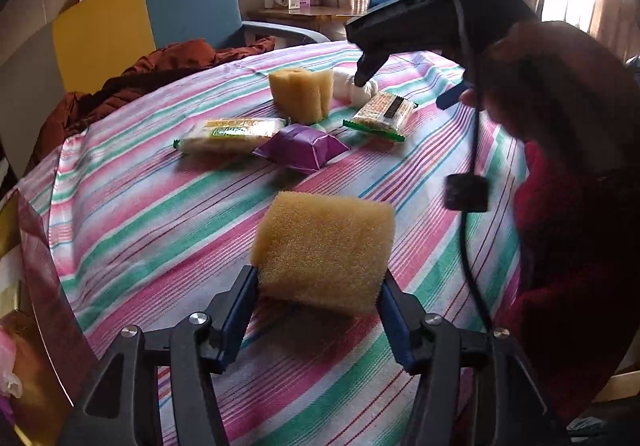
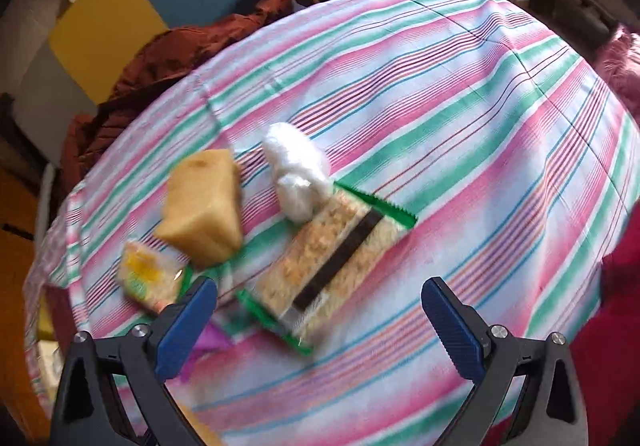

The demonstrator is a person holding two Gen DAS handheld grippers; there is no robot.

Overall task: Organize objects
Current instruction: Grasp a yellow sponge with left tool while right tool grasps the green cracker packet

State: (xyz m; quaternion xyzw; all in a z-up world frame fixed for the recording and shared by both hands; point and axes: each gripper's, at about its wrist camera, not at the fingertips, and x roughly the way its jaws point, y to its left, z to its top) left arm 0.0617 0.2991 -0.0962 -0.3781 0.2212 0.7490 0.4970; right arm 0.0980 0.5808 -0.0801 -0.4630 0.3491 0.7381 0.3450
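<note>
Sponge [image 1: 325,251] sits pinched in the left gripper [image 1: 318,300]. Right gripper [image 2: 320,320] gapes empty above the cracker packet [image 2: 332,266]; best straddle its narrow width squarely.

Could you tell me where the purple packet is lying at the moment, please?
In the left wrist view the purple packet lies mid-table on the striped cloth, just in front of the standing sponge and beside the long snack bar.

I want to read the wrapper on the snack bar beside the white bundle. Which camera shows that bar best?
The right wrist view: the snack bar lies large and near, its clear wrapper and dark band facing the camera, though slightly blurred. The left wrist view shows it small and far across the table.
</note>
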